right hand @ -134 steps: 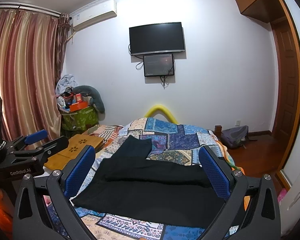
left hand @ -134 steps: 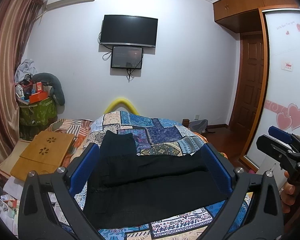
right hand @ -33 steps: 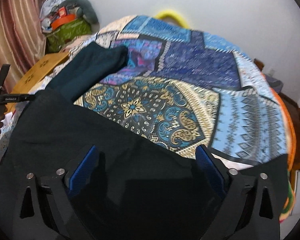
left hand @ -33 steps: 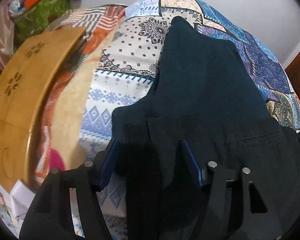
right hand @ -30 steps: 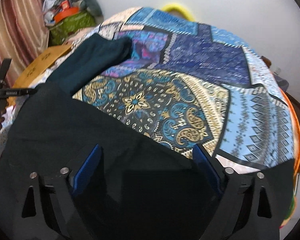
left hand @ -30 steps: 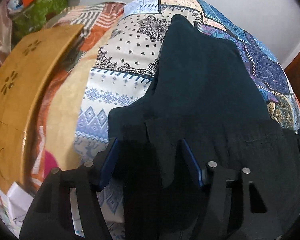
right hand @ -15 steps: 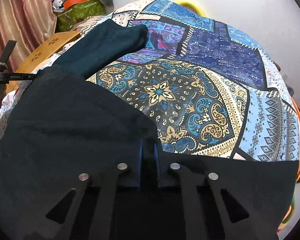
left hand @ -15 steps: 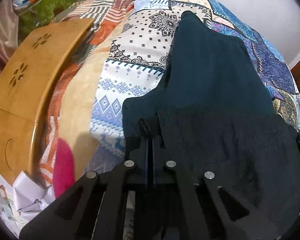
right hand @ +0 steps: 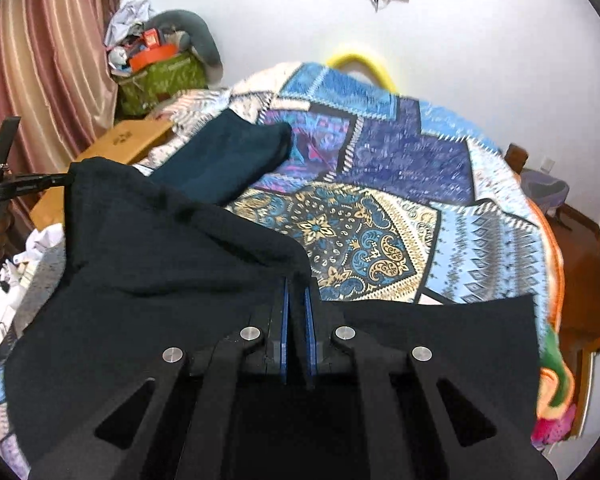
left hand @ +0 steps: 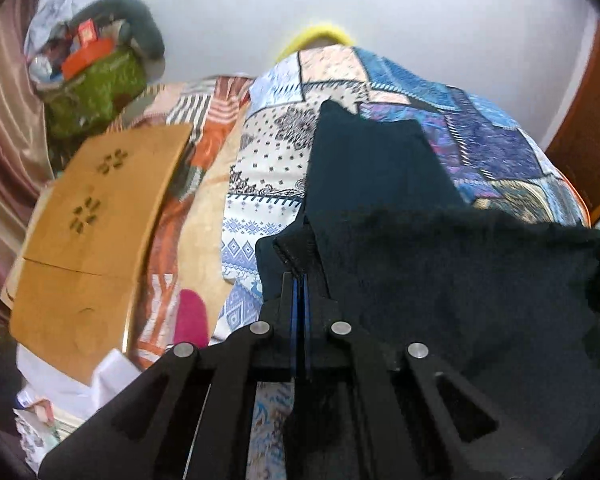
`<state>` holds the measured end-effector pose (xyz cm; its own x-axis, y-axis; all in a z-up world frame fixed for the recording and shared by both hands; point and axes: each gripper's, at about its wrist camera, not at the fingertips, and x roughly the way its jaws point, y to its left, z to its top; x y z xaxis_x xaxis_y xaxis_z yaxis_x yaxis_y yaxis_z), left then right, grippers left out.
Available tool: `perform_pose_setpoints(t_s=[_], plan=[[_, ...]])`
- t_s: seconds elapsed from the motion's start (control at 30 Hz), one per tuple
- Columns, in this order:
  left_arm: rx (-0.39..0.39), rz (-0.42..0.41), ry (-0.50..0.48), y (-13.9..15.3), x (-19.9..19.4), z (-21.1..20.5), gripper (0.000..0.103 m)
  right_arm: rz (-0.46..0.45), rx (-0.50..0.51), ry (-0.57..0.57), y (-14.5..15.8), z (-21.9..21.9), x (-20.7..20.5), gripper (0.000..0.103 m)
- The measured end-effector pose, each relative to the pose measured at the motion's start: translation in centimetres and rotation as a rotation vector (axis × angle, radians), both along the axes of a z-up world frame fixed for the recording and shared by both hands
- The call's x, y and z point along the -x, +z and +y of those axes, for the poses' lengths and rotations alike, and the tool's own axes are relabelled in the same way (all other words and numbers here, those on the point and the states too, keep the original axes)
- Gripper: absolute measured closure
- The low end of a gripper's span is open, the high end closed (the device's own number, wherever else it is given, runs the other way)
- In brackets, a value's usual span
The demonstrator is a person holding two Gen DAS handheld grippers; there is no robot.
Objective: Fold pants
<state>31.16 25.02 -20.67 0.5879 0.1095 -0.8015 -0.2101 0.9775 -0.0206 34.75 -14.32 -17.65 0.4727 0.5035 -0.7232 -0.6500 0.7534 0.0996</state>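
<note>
Dark pants (left hand: 440, 264) lie on a patchwork bedspread (left hand: 268, 168). My left gripper (left hand: 300, 280) is shut on the pants' left edge and holds it lifted off the bed. My right gripper (right hand: 296, 280) is shut on the pants (right hand: 160, 264) at another edge, also lifted. One leg (right hand: 228, 160) stretches away flat across the bedspread (right hand: 380, 216). The left gripper (right hand: 66, 178) also shows in the right wrist view, at the raised far corner of the cloth.
A wooden lap desk (left hand: 96, 216) lies left of the bed. A green bag with clutter (left hand: 96, 84) stands in the far left corner by curtains (right hand: 40, 60). A wooden door (left hand: 584, 140) is at the right. Papers (left hand: 72, 384) lie at the lower left.
Both grippers closed on the pants' edge about half a second ago. Since then both have lifted the cloth up off the bed, and the views tilted upward toward the wall.
</note>
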Motion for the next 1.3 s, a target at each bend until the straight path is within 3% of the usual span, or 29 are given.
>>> perform_pose_setpoints(t_s=[0.17, 0.33, 0.67, 0.87, 0.97, 1.03, 1.17, 1.23, 1.3], plan=[[-0.035, -0.036, -0.002, 1.9, 4.7, -1.6, 0.101, -0.021, -0.024, 0.013, 2.0, -1.6, 5.0, 0.097], [-0.045, -0.051, 0.030, 1.8, 9.6, -2.1, 0.101, -0.021, -0.025, 0.045, 2.0, -2.7, 10.2, 0.097], [0.053, 0.054, 0.085, -3.4, 18.3, -2.2, 0.102, 0.108, -0.095, 0.011, -2.3, -4.1, 16.2, 0.097], [-0.009, 0.136, 0.073, -5.3, 20.1, -3.7, 0.101, 0.164, -0.064, -0.019, -3.0, -4.8, 16.8, 0.093], [0.000, 0.092, 0.072, -3.7, 20.2, -3.7, 0.099, 0.132, -0.062, -0.046, -1.5, -5.7, 16.9, 0.082], [-0.009, 0.071, 0.069, -2.8, 19.6, -3.8, 0.094, 0.083, -0.055, -0.064, -0.4, -6.3, 16.8, 0.065], [-0.005, 0.057, 0.033, -1.5, 16.9, -4.8, 0.081, 0.012, -0.032, -0.103, 1.5, -6.5, 15.3, 0.055], [0.000, 0.053, 0.013, -1.1, 15.3, -5.6, 0.077, -0.010, -0.024, -0.118, 1.9, -6.3, 14.2, 0.046], [-0.001, 0.041, -0.016, -0.6, 13.5, -6.5, 0.064, -0.029, -0.014, -0.129, 2.0, -5.8, 12.3, 0.043]])
